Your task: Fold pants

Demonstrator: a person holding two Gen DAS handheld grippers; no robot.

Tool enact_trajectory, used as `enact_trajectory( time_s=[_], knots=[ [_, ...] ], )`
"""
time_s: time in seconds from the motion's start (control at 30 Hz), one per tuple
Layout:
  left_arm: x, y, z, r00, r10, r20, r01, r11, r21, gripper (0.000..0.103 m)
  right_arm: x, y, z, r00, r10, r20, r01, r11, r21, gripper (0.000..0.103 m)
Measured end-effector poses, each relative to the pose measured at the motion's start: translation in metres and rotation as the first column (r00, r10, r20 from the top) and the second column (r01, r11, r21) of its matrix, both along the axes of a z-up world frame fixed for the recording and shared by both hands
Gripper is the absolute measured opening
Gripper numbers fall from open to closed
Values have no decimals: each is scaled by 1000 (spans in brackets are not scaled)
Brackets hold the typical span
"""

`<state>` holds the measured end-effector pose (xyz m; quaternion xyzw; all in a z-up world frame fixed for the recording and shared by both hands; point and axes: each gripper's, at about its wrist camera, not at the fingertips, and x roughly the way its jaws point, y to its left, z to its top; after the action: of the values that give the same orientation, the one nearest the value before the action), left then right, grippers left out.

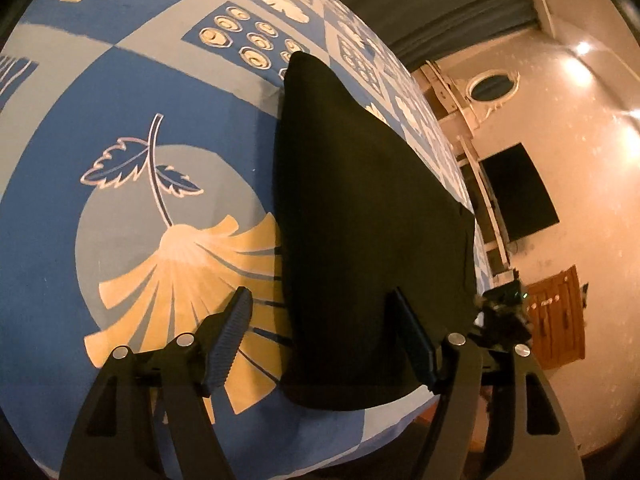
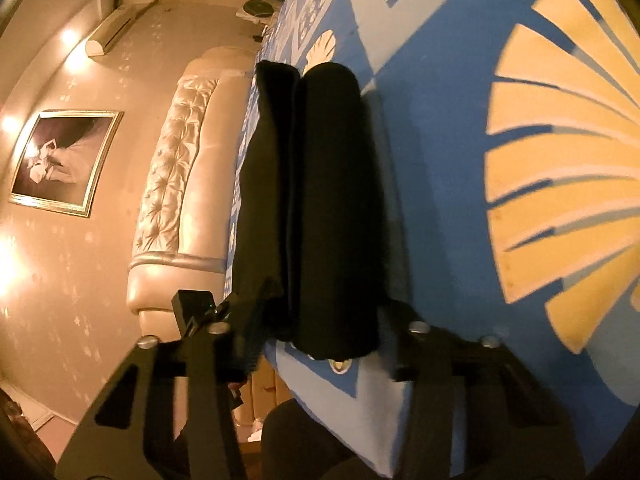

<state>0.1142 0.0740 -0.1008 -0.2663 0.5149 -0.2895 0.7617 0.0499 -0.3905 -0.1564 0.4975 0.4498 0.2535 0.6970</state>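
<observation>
Your bed (image 1: 132, 92), spread with a blue sheet printed in cream leaves and fans, fills both views, and the black pants (image 1: 360, 240) lie on it near its edge, folded into a long, narrow stack. Your left gripper (image 1: 320, 336) tilts down over the near end of the pants, its jaws standing wide apart with one finger over the sheet and the other over the cloth, gripping nothing. Your right gripper (image 2: 332, 320) points more nearly level along the fold, its fingers (image 2: 256, 320) flanking the near end; whether they pinch it is unclear.
</observation>
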Motion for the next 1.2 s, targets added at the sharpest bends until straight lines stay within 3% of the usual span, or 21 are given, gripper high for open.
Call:
enact_trajectory(
  time_s=[0.07,0.1,0.23,0.37,0.53,0.67,0.8,1.2],
  knots=[
    [0,-4,0,1000,-11,3,11,1000,0,47,-4,-1,-3,1000,-9,8,9,1000,27,37],
    [-1,-5,0,1000,-8,4,8,1000,-3,45,-6,-3,-6,1000,-17,4,17,999,50,35],
    [-1,-12,0,999,-8,39,7,999,37,44,-6,-9,-17,1000,-17,12,16,995,96,31],
    [-2,-6,-6,999,-1,50,2,1000,-14,41,-6,-10,-16,1000,-18,21,15,993,119,31],
    [-4,-7,1,998,10,55,-8,1000,-22,37,-6,-8,-3,999,-26,31,23,994,105,31],
    [1,-1,-7,1000,5,22,-4,998,-61,37,-6,-12,-11,1000,-23,20,21,994,105,31],
    [-2,-6,-4,998,-1,55,3,999,-34,37,-6,-11,-13,999,-31,20,29,993,117,31],
    [-3,-2,-7,998,3,55,-1,1000,-29,40,-7,-13,-11,999,-32,13,30,992,119,32]
  ],
)
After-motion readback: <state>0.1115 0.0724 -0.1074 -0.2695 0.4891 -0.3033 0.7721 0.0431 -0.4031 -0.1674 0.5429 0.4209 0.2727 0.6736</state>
